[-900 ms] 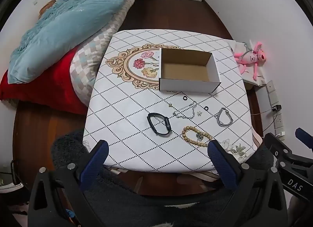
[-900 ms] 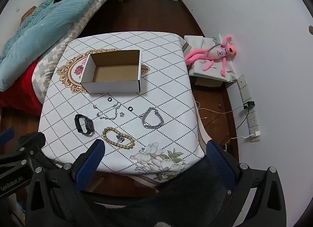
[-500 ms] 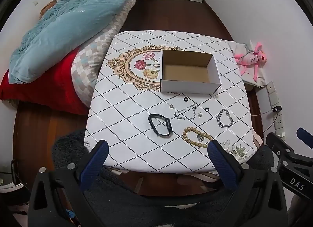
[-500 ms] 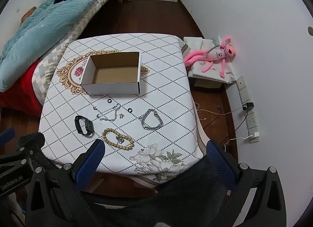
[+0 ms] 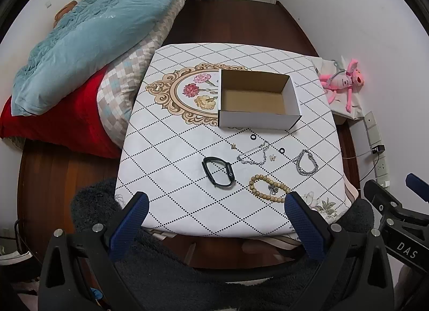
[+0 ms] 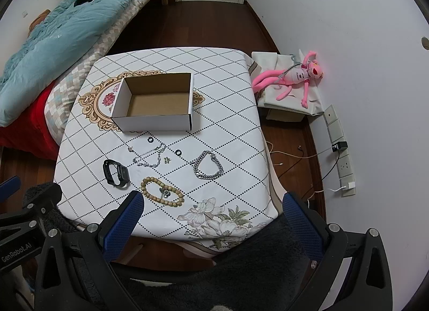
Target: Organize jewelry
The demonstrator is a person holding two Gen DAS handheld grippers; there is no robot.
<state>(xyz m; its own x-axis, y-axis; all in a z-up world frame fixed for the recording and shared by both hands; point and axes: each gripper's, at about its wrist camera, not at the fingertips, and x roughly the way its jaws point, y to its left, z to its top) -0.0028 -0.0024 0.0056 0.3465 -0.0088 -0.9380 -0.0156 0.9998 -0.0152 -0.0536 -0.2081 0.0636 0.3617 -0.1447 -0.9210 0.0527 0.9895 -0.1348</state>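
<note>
An open, empty white cardboard box stands mid-table. In front of it lie a black wristband, a thin silver chain, a thick silver chain bracelet, a wooden bead bracelet, two small black rings and small charms. My left gripper and right gripper are both open and empty, held above the table's near edge.
The table has a white diamond-pattern cloth. A bed with a teal duvet is on the left. A pink plush toy lies on a bag at the right wall, with sockets and cables on the floor.
Both cameras have shifted slightly; the table scene drifts a little. No jewelry has moved and both grippers stay open.
</note>
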